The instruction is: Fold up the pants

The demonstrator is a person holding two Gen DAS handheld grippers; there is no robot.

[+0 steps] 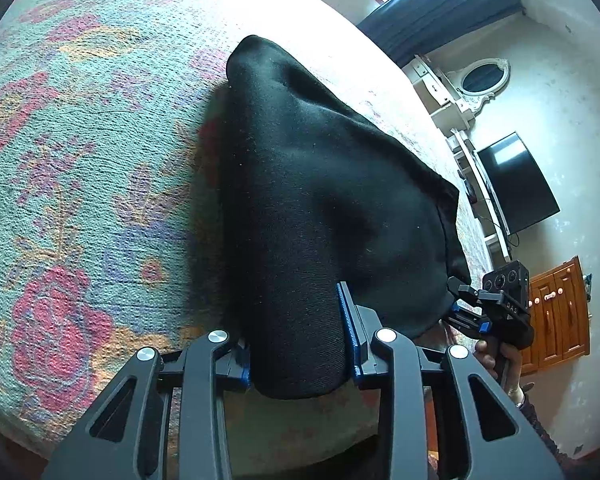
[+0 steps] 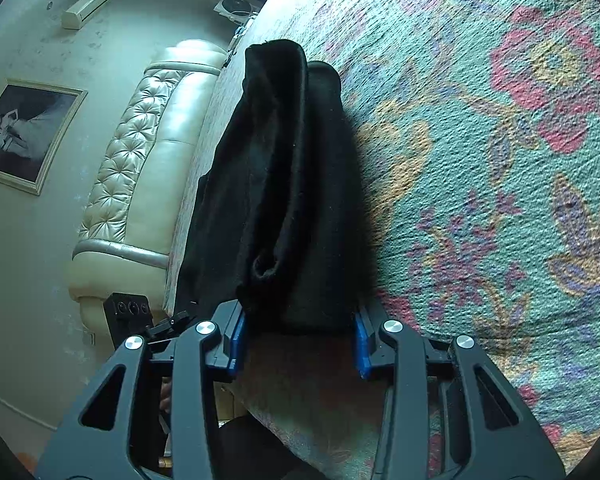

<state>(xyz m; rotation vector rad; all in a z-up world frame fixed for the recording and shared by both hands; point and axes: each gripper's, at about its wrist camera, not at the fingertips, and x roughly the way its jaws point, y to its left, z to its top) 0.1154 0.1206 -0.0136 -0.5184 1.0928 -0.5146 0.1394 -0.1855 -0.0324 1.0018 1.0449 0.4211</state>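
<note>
- Left wrist view: the black pants (image 1: 320, 200) lie folded on a floral bedspread (image 1: 80, 160), a long bundle whose long axis runs from the near edge of the bed away toward the far upper left.
- The near end of the pants sits between the fingers of the left gripper (image 1: 300, 356) — the blue pads press on the cloth from both sides, so it pinches that end.
- Further right in the same view, the right gripper (image 1: 466, 304) bites the neighbouring corner of the same near edge; a hand (image 1: 490, 358) holds its grip.
- Beyond it stand a dark television (image 1: 516, 184) and a wooden cabinet (image 1: 556, 312) against a pale wall.
- Right wrist view: at the left edge a framed picture (image 2: 28, 132) hangs beside a cream tufted headboard (image 2: 148, 152).
- The pants (image 2: 284, 184) again point away from the camera, narrowing toward the far end, with layered folds showing along the left side.
- The right gripper (image 2: 300, 344) has its pads closed on the cloth's near end.
</note>
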